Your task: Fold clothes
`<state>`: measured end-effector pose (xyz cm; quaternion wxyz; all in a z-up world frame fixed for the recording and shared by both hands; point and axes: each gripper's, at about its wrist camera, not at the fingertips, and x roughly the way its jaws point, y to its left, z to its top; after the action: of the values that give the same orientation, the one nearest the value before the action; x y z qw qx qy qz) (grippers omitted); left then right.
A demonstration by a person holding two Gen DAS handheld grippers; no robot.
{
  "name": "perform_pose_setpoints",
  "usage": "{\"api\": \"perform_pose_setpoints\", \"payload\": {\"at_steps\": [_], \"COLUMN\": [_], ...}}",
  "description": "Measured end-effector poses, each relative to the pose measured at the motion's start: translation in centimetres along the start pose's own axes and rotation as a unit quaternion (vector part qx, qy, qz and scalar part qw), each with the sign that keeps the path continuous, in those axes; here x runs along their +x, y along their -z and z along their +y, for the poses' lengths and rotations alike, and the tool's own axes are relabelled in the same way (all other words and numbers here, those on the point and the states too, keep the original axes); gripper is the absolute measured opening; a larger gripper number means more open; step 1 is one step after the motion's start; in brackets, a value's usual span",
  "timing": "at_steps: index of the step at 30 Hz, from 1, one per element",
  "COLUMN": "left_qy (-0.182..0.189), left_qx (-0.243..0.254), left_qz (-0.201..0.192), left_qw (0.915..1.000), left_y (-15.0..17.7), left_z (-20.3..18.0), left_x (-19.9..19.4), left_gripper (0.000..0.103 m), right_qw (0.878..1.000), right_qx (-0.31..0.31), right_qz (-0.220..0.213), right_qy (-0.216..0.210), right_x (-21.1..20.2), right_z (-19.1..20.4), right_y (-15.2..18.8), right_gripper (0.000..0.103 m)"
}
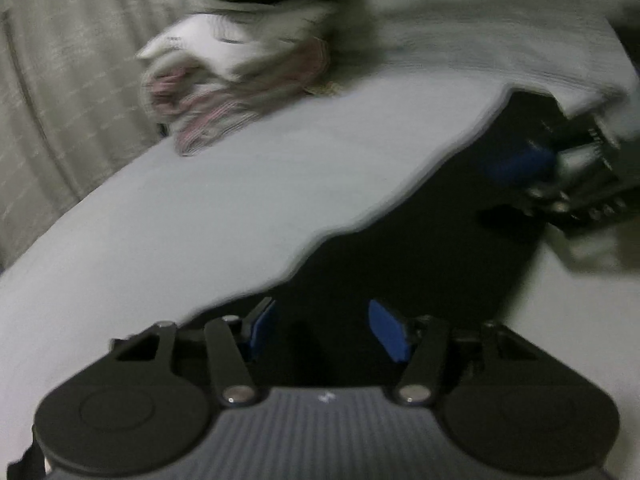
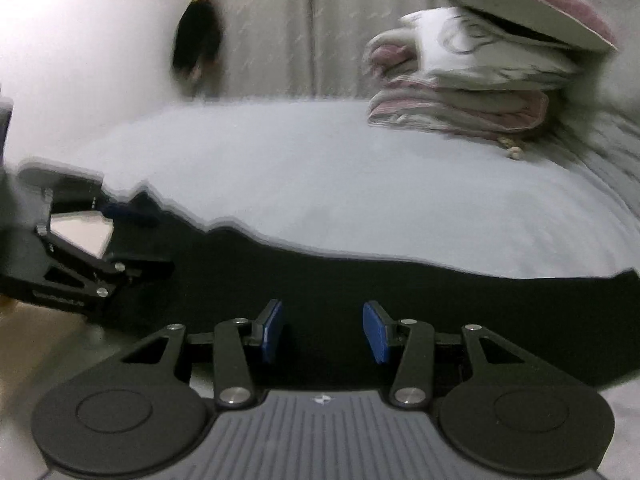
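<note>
A broad pale grey bed sheet (image 2: 340, 184) covers the soft surface, with a beige patterned curtain (image 2: 276, 36) hanging behind it. A black fabric garment (image 2: 400, 304) lies spread across the near part of the sheet, its wavy edge dark against the grey. Farther back, a stack of folded pink-and-white striped bedding (image 2: 460, 96) sits under a flat cushion. The left gripper (image 1: 322, 330) hovers over the black garment with blue pads wide apart, gripping nothing. The right gripper (image 2: 323, 330) is likewise spread over the garment; blur makes any contact with the cloth uncertain.
</note>
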<state>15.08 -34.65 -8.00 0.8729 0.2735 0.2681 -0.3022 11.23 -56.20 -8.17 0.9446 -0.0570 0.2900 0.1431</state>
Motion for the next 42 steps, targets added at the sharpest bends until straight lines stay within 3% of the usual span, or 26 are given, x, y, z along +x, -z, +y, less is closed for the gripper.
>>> {"api": "perform_pose_setpoints", "payload": {"at_steps": [1,4,8,11,15,19,24,26,30,34,42], "left_qy": [-0.003,-0.011,-0.004,-0.001,0.007,0.01,0.029,0.032,0.034,0.012,-0.035], "left_qx": [0.014,0.041,0.029,0.003,-0.069,-0.123,-0.152,-0.157,-0.179,-0.2,-0.219], "left_qz": [0.0,0.0,0.003,0.001,-0.02,-0.031,-0.014,-0.007,0.001,0.017,0.032], "left_qw": [0.9999,0.9991,0.9996,1.0,0.9974,0.9919,0.9879,0.987,0.9833,0.9795,0.9745], "left_y": [0.4,1.5,2.2,3.4,4.9,5.9,8.1,9.2,11.9,14.0,18.2], "left_z": [-0.7,-1.9,-2.0,-1.5,-0.6,0.4,1.7,2.3,4.1,6.2,11.6], "left_x": [-0.2,-1.0,-1.9,-3.1,-4.4,-5.5,-8.5,-9.7,-12.5,-15.0,-19.7], "left_gripper": [0.046,0.045,0.045,0.046,0.047,0.055,0.061,0.069,0.071,0.072,0.08], "right_qw": [1.0,0.999,0.999,0.999,0.999,0.999,0.998,0.995,0.987,0.982,0.985], "right_qx": [-0.023,-0.039,-0.026,-0.017,-0.004,-0.019,0.055,0.093,0.159,0.187,0.169], "right_qz": [0.013,0.025,0.024,0.022,0.02,0.02,0.02,0.014,0.026,0.036,0.041], "right_qy": [0.003,-0.01,-0.019,-0.026,-0.035,-0.021,0.006,0.021,0.028,0.011,-0.005], "right_x": [0.0,-0.9,-1.1,-1.3,-1.5,-1.6,-1.6,-1.7,-1.6,-2.1,-2.3], "right_z": [0.4,0.1,-0.5,-0.9,-1.4,-0.7,-0.5,-0.2,0.9,2.7,8.5], "right_y": [0.3,0.9,1.2,1.4,1.7,1.8,1.1,0.8,0.1,-1.4,-6.0], "right_gripper": [0.045,0.045,0.046,0.046,0.048,0.05,0.053,0.059,0.06,0.06,0.06]}}
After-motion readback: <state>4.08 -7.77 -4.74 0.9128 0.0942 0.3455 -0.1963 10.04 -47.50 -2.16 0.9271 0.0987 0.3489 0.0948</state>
